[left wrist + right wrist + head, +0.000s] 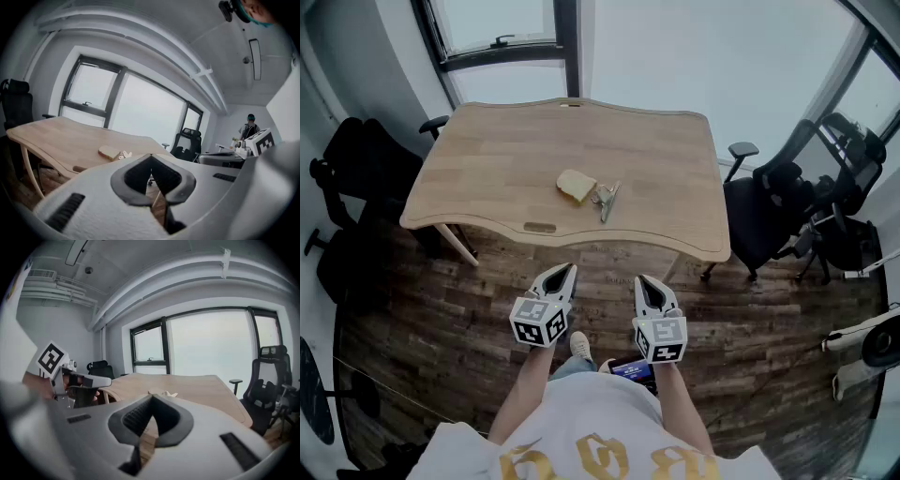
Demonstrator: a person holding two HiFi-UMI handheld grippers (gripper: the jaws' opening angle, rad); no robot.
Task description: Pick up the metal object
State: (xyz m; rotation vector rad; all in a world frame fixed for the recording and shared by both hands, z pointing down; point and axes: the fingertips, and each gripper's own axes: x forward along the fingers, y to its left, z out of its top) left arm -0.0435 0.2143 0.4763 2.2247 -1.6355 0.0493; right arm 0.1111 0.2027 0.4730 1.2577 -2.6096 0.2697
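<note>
The metal object (607, 199) lies on the table (506, 159), a little in from the near edge and about midway along it. It is a slim, shiny piece with its long side pointing toward that edge. Just beside it, on its left, sits a tan block (576, 187); whether the two touch cannot be told. The rest of the tabletop is bare wood. Both grippers are short of the table, over the floor (441, 328), side by side and well apart from the metal object. The left gripper (568, 269) has its jaws closed tip to tip with nothing between them. The right gripper (641, 280) is likewise pinched together at the tips and empty. Both point toward the table and slightly down. In the left gripper view the metal object and block show low over the closed tips, near the table's near edge. A black chair (769, 206) stands off the table's right end and another chair (356, 159) off its left end. A window (506, 28) runs behind the far edge.
</note>
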